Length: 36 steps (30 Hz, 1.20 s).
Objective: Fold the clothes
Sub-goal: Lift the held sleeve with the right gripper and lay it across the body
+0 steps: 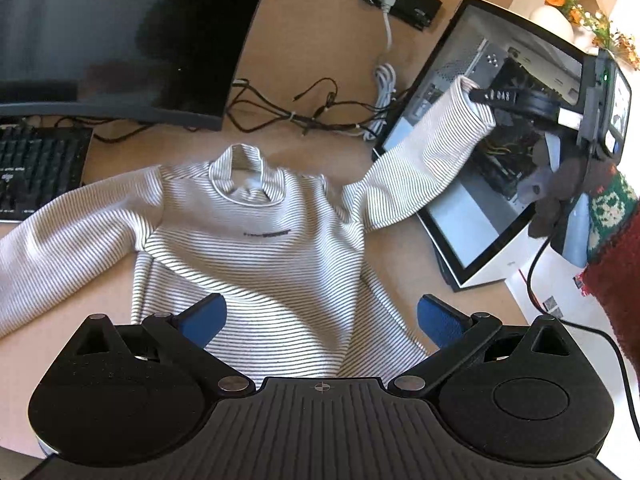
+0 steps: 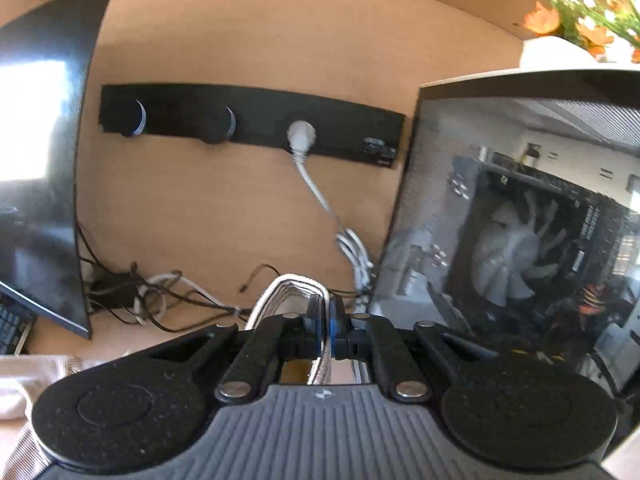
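Folding a striped long-sleeved top (image 1: 256,248), sleeve stage: the garment lies face up and spread flat on the wooden desk (image 1: 328,80), collar toward the monitor (image 1: 120,36), so that each sleeve can be turned in over the body. The right gripper (image 2: 326,326) is pinched together on the cuff (image 2: 292,292) of one sleeve and holds it lifted off the desk in front of the glass-sided computer case (image 2: 520,232) — raised, presumably, so the sleeve clears the surface before it is swung across the chest. The left gripper (image 1: 322,320) hovers over the lower body of the top with its blue pads (image 1: 204,316) wide apart and gripping nothing, well placed to pin or smooth the fabric. The other sleeve lies outstretched beside the keyboard (image 1: 36,168) — not yet folded
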Available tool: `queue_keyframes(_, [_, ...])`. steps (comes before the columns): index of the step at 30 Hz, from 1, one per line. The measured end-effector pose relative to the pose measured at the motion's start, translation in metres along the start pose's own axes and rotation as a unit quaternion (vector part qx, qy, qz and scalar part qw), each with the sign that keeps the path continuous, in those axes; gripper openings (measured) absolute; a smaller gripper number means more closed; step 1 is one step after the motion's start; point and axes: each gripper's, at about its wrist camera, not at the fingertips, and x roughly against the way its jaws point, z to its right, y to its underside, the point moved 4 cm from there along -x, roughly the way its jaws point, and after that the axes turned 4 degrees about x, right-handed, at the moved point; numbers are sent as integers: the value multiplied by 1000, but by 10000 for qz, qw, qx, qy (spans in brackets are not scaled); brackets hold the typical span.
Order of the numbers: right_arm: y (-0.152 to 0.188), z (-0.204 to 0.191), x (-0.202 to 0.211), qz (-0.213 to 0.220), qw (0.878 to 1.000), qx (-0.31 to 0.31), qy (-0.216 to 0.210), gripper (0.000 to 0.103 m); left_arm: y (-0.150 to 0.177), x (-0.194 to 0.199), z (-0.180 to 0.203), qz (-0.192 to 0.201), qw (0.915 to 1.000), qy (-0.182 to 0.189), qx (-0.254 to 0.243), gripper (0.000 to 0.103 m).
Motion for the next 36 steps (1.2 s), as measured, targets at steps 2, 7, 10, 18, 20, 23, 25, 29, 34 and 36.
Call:
queue_keyframes(2, [-7, -9, 1, 66, 9998, -54, -158, 3, 0, -1, -4, -17, 10000, -12, 67, 103])
queue_keyframes(7, [-27, -48, -6, 189, 9972, 7, -719, 3, 0, -2, -19, -53, 9993, -126, 340, 103])
queue_keyframes(10, [-33, -80, -14, 185, 9932, 31, -1146, 3, 0, -1, -29, -51, 9984, -219, 511, 103])
queue_keyframes(18, [-35, -160, -35, 145, 9759, 1, -2177, 9, 2, -4, -46, -79, 9948, -442, 914, 103])
queue_keyframes(20, [-36, -170, -34, 245, 9714, 48, -2363, 20, 2, -7, -49, -105, 9935, -485, 1024, 103])
queue_keyframes(23, [-34, -169, -35, 353, 9690, 149, -2441, 36, 3, -14, -55, -187, 9911, -523, 1206, 103])
queue_keyframes(25, [-26, -160, -40, 316, 9694, 173, -2428, 37, 2, -22, -59, -264, 9898, -512, 1301, 103])
queue_keyframes(29, [17, -129, -67, -218, 9741, 10, -2251, 37, -4, -47, -68, -385, 9884, -529, 1374, 103])
queue_keyframes(34, [108, -104, -83, -1237, 9666, -199, -2234, 38, -17, -81, -73, -318, 9920, -884, 839, 103])
queue_keyframes(36, [138, -108, -77, -1421, 9621, -65, -2326, 45, -19, -100, -75, -413, 9915, -1083, 591, 103])
